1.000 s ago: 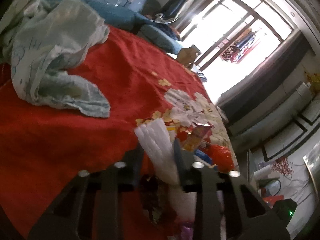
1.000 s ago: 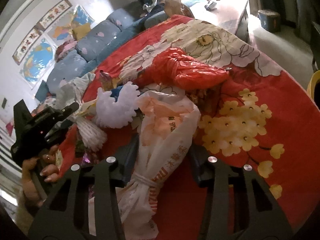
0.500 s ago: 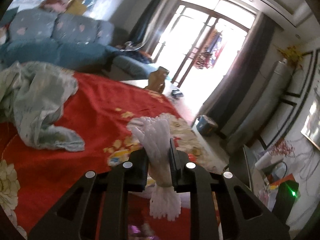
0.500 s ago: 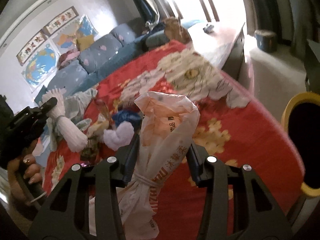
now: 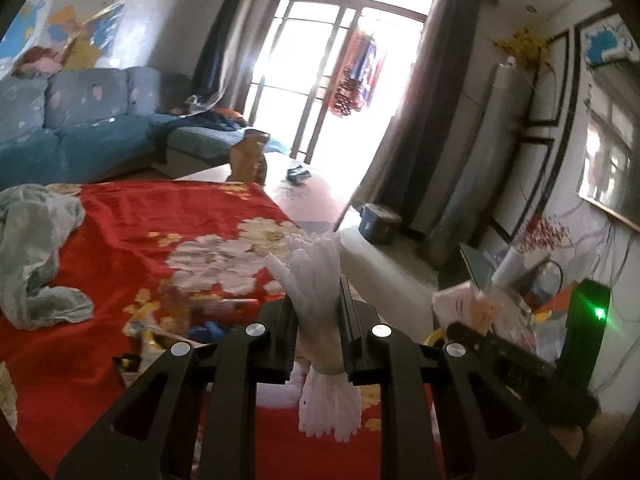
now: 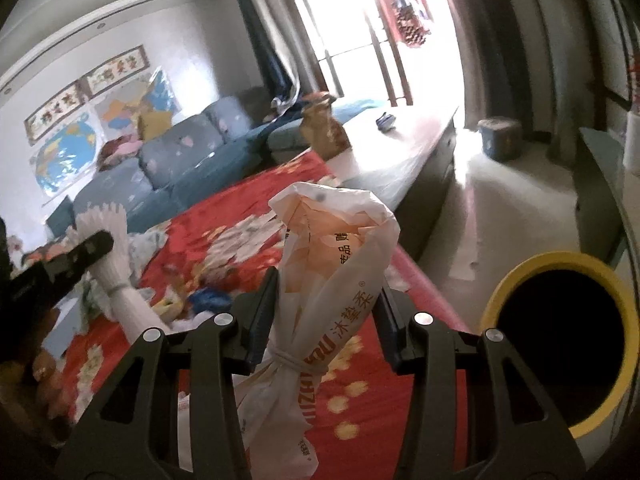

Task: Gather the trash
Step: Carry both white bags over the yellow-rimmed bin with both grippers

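Leftmost, the left gripper is clamped narrow on one white foam net sleeve, soft and feather-light, best pinched at its tied waist. To its right, the right gripper squeezes one knotted plastic bag, crinkly and slippery, above the red blanket. Far right gapes one yellow-rimmed bin.

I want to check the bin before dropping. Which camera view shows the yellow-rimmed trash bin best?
The right wrist view shows it best: the yellow-rimmed trash bin sits at lower right with its dark opening and most of its rim visible. The left wrist view shows at most a small yellow sliver by the right gripper, too little to be sure.
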